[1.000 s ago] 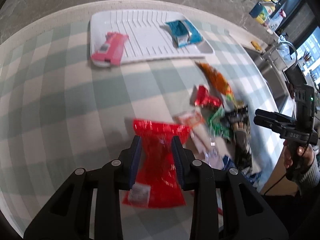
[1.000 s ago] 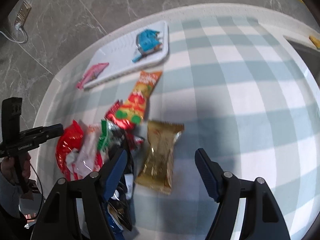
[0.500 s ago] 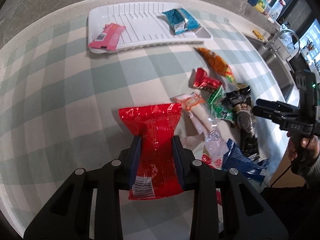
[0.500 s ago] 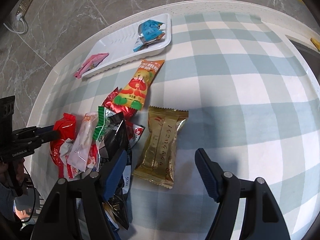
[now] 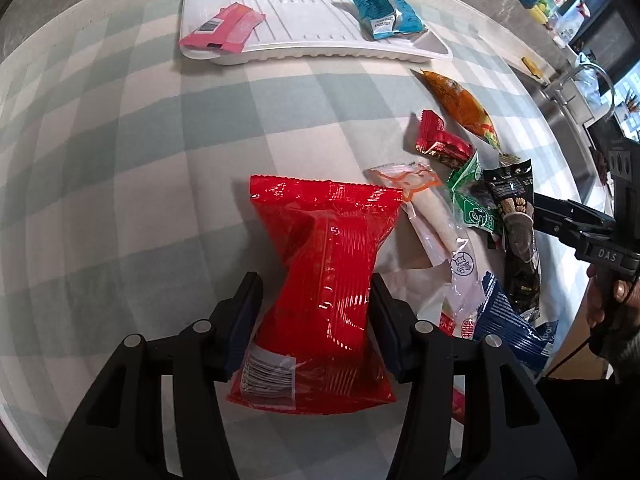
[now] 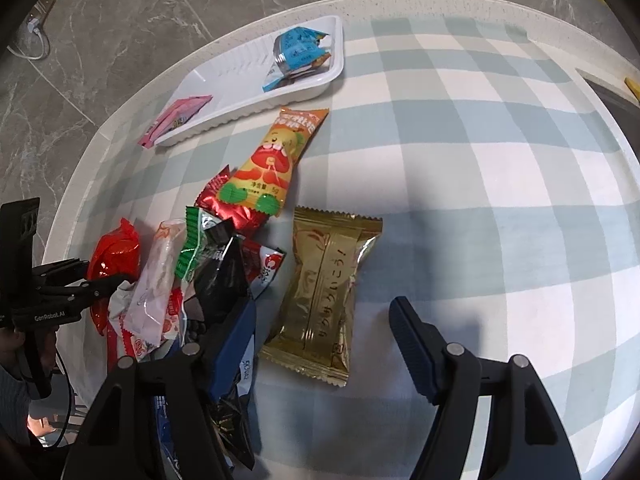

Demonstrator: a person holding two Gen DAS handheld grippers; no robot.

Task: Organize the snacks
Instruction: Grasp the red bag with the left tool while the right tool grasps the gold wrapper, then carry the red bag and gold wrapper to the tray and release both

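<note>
Your left hand-held gripper [image 5: 316,316] has just been spreading its jaws around the red packet [image 5: 324,288], which now lies flat on the checked counter [image 5: 120,160] between the pads, apparently let go beside the snack pile [image 6: 208,264] rather than in the white tray [image 5: 304,20]. That tray so far holds only the pink bar [image 5: 224,28] and the blue packet [image 5: 384,12]. Your right hand-held gripper [image 6: 320,336] hangs with jaws wide apart and empty over the gold packet [image 6: 324,292], likely lined up for a pick.
</note>
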